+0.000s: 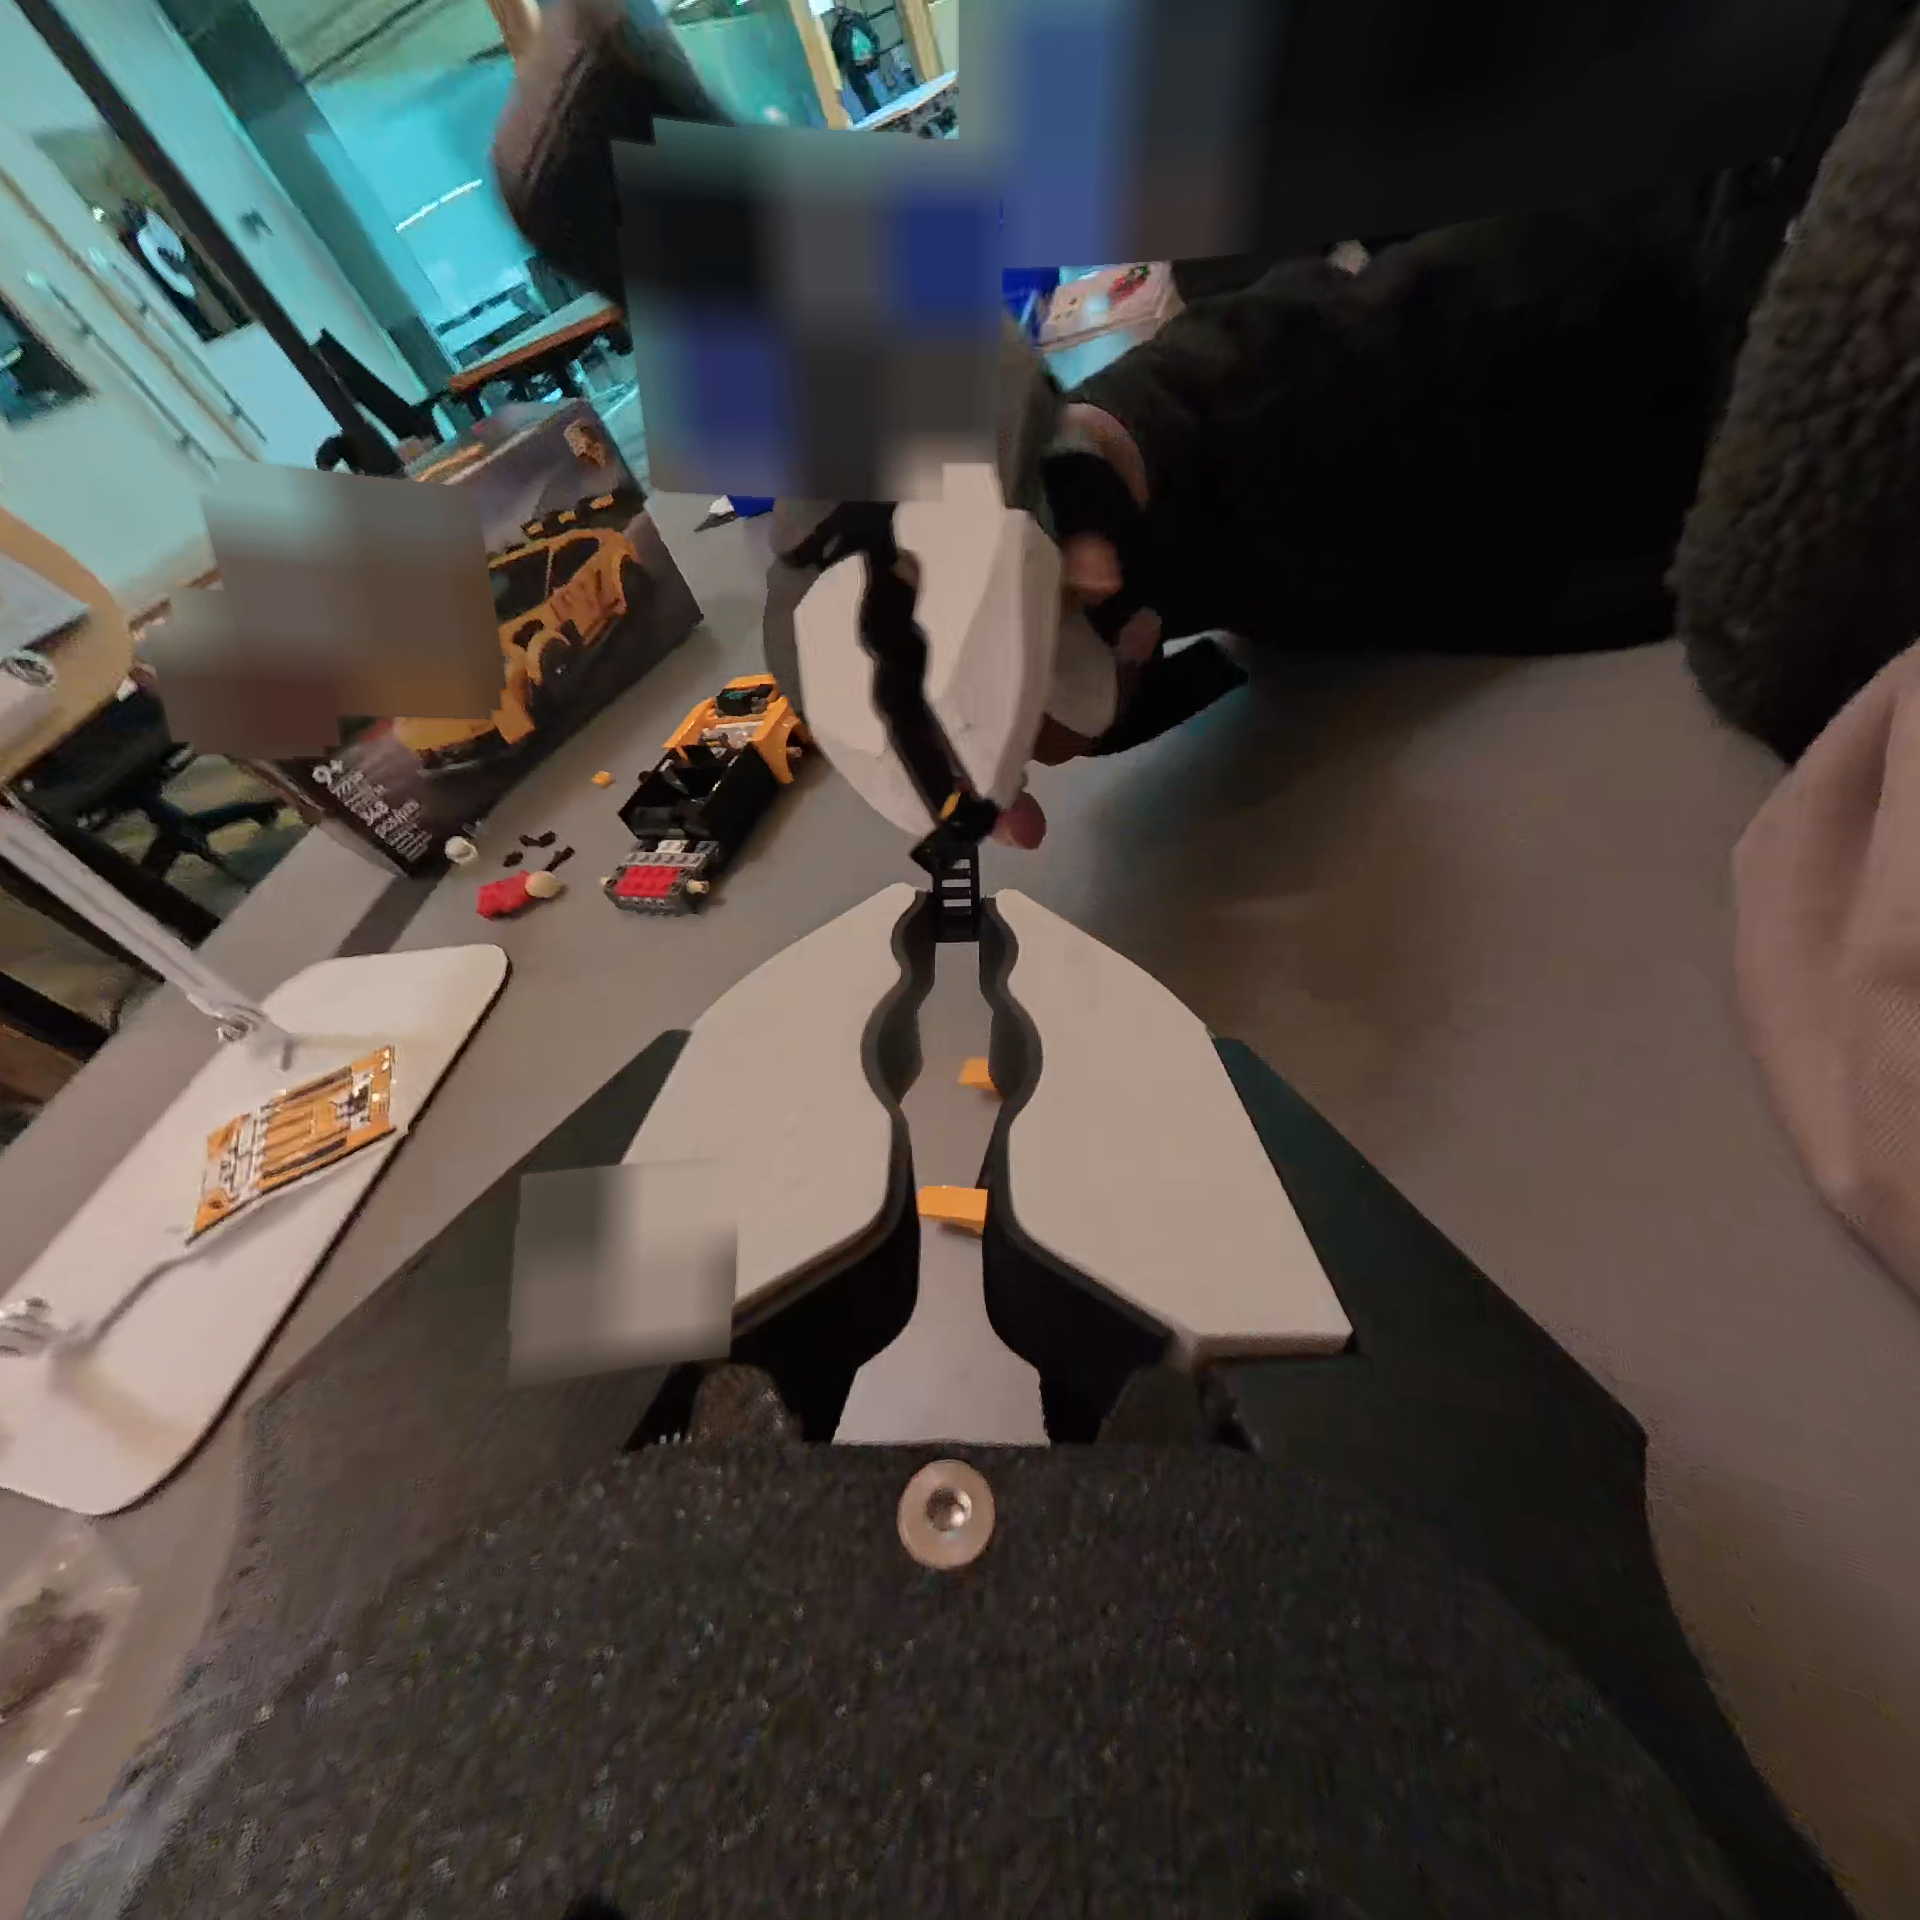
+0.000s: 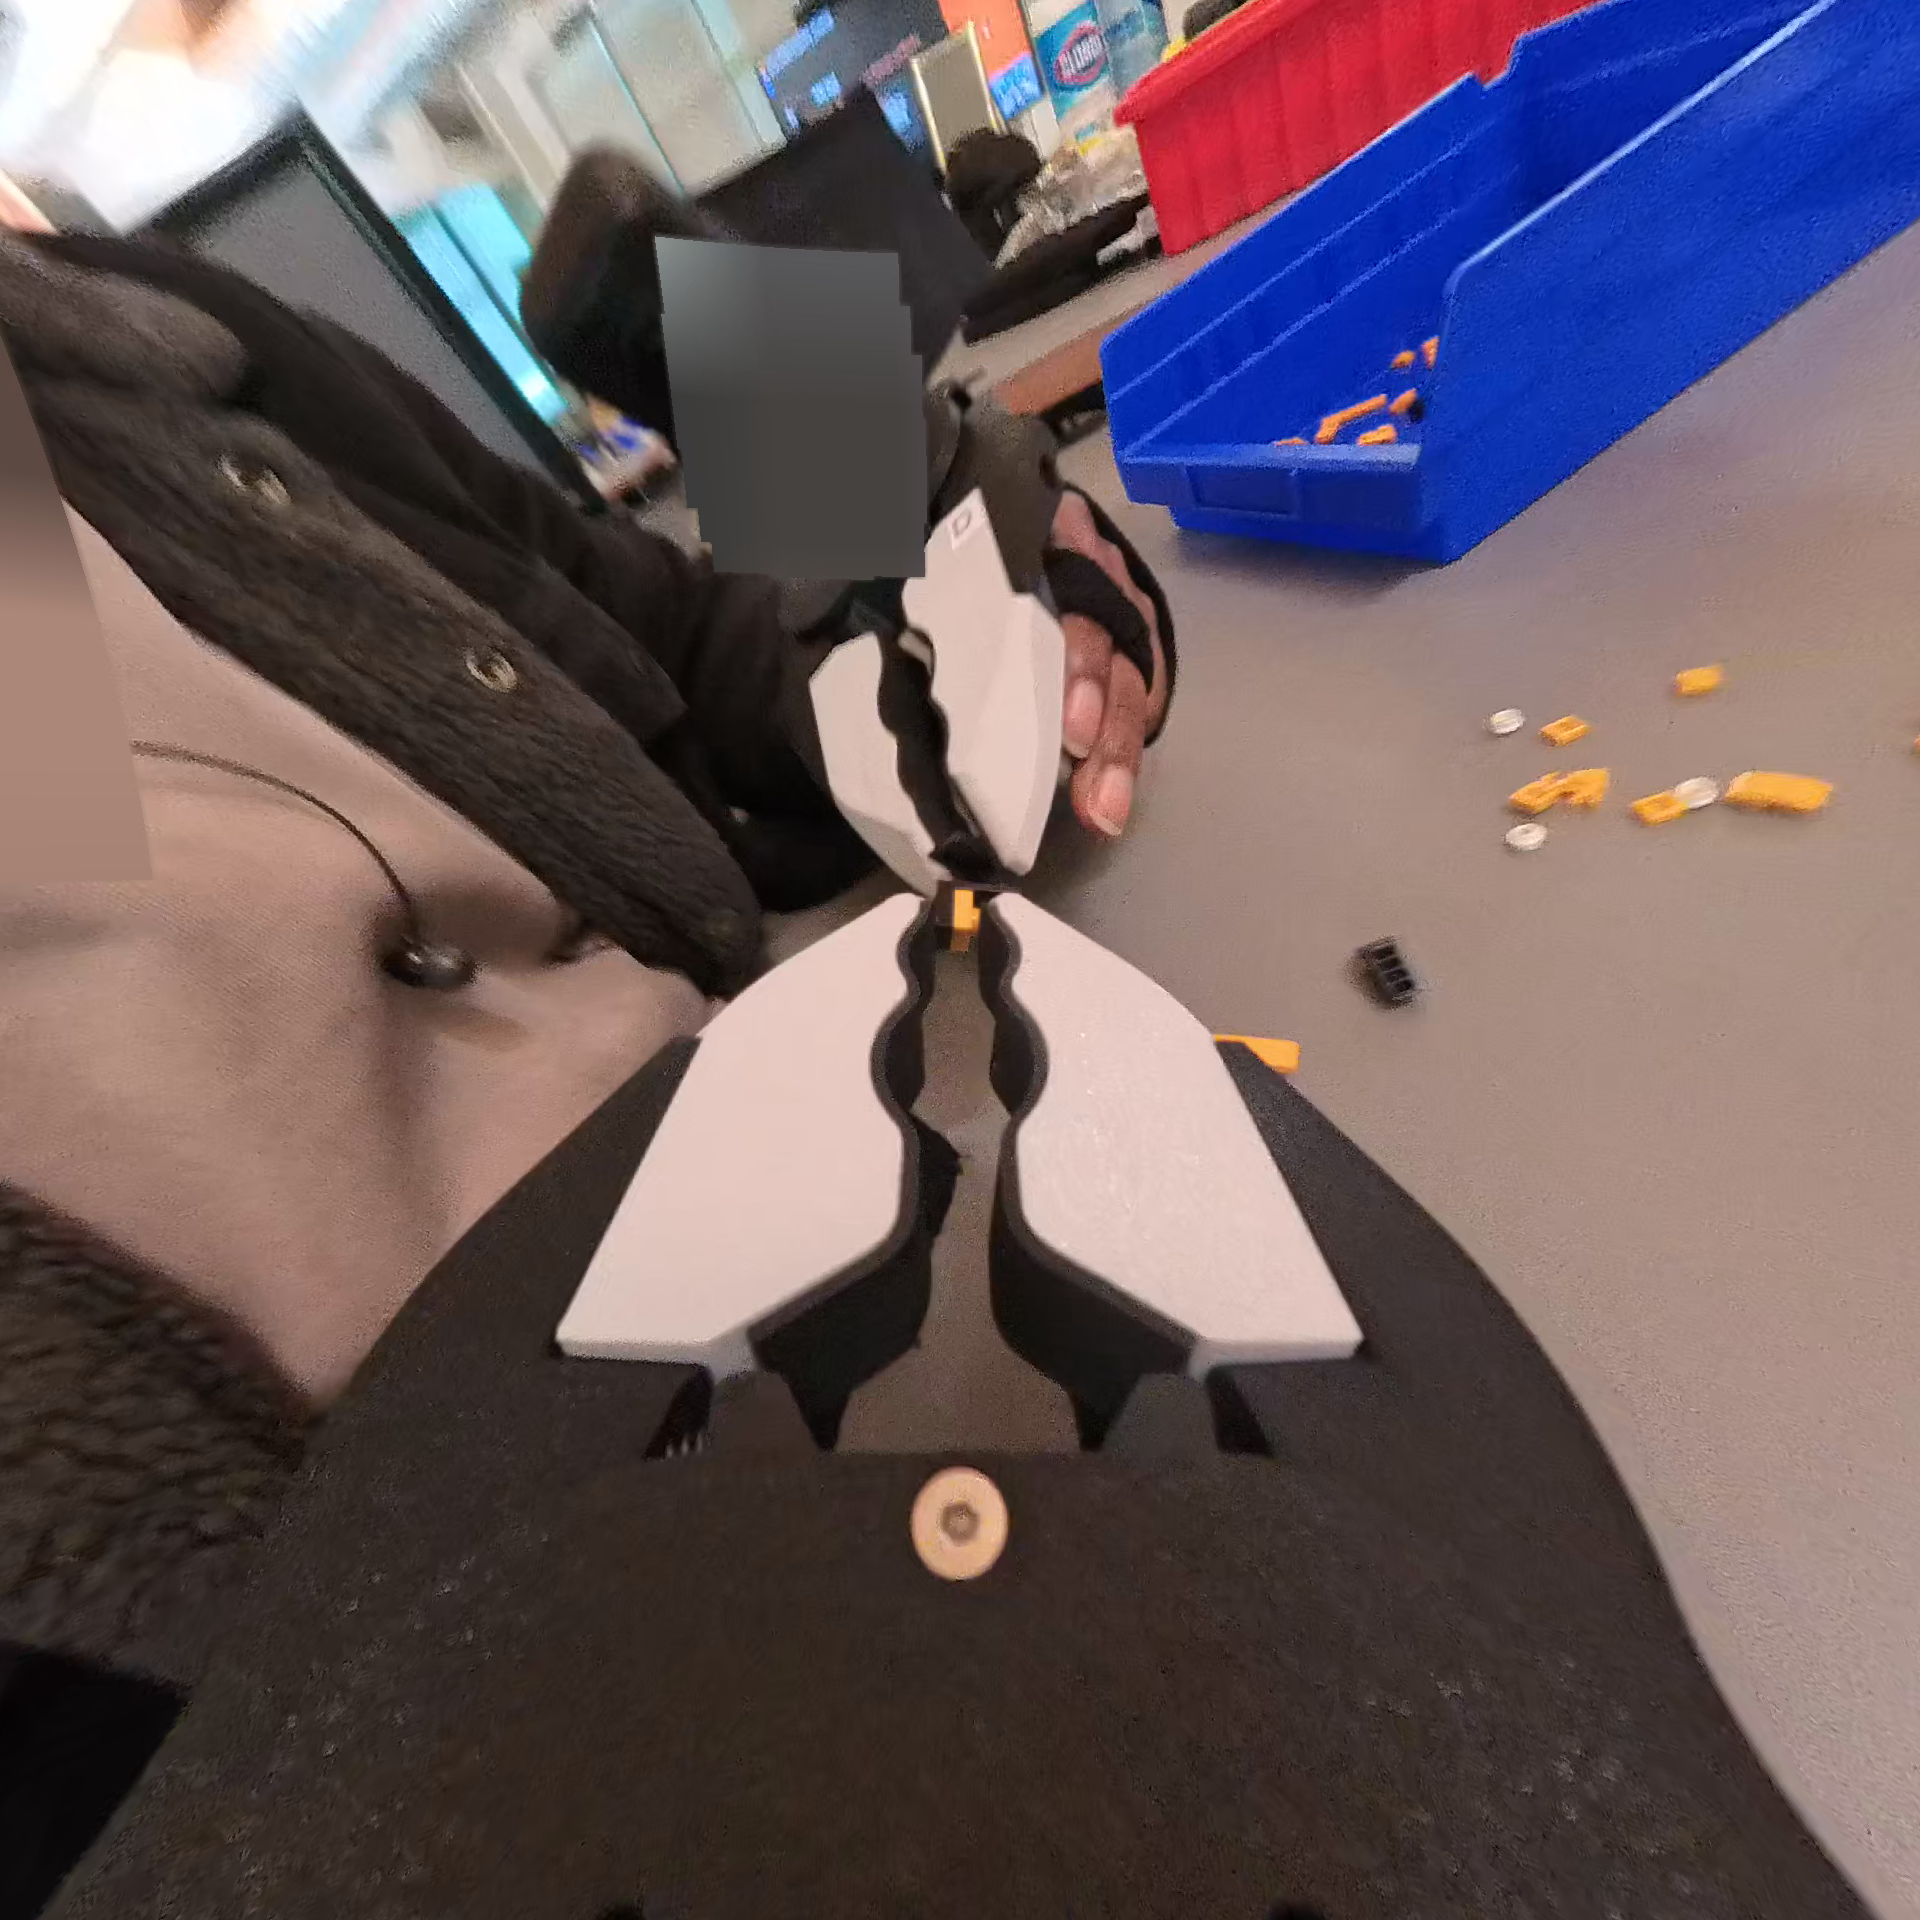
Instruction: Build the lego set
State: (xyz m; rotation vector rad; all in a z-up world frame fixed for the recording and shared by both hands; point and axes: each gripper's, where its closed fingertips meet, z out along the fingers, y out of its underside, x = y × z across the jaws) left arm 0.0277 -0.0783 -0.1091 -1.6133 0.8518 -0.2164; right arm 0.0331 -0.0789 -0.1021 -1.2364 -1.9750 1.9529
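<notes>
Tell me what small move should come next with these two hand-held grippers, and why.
Probably ease the two tips together and press the pieces into each other. The left hand-held gripper pinches a black ladder-like piece at its tips, and the right hand-held gripper pinches a small orange piece. They meet tip to tip above the grey table, though I cannot tell whether the pieces are seated yet.

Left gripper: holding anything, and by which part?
Yes: left gripper pinches a black grille piece by its near end; the right gripper grips the far end.

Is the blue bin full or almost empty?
Almost empty. The blue bin shows mostly bare floor, with a few orange pieces near its front.
</notes>
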